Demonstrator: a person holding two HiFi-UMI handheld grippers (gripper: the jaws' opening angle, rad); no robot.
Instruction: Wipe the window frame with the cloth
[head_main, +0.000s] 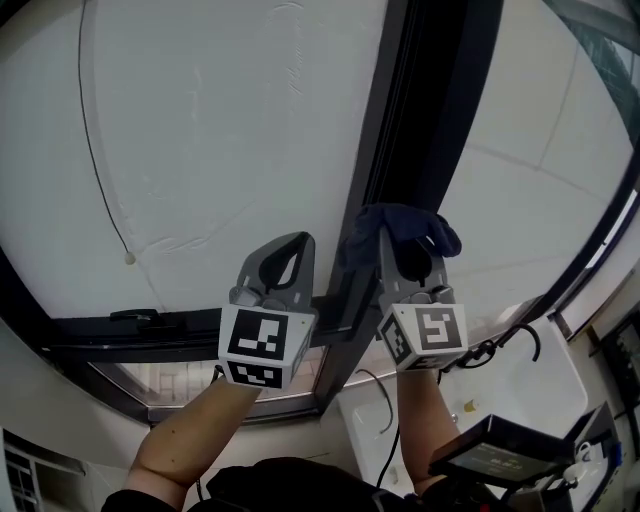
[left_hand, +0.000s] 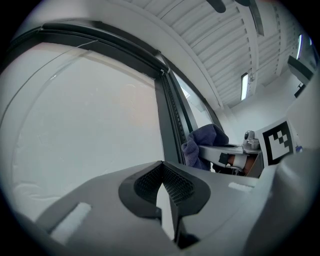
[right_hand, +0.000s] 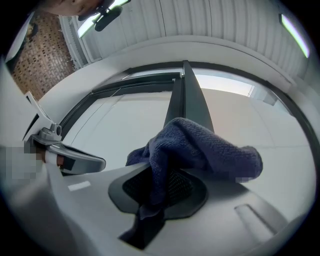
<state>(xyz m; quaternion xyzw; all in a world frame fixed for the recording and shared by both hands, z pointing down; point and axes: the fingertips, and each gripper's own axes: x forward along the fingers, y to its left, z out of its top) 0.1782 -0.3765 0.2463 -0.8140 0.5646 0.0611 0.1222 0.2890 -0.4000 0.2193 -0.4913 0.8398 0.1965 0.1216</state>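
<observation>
Right gripper (head_main: 403, 245), clamped on the cloth (head_main: 405, 226), holds it against the window frame (head_main: 425, 110) upright. Left gripper (head_main: 290, 252), at its 9 o'clock, has its jaws together and empty. Risk: the bunched cloth may drag loose from the shallow pinch.

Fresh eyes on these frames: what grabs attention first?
The dark blue cloth stands out, clamped in the right hand-held gripper and held up at the dark window frame in the centre. Just to its left, the left hand-held gripper is shut on nothing, in front of the pale pane.
</observation>
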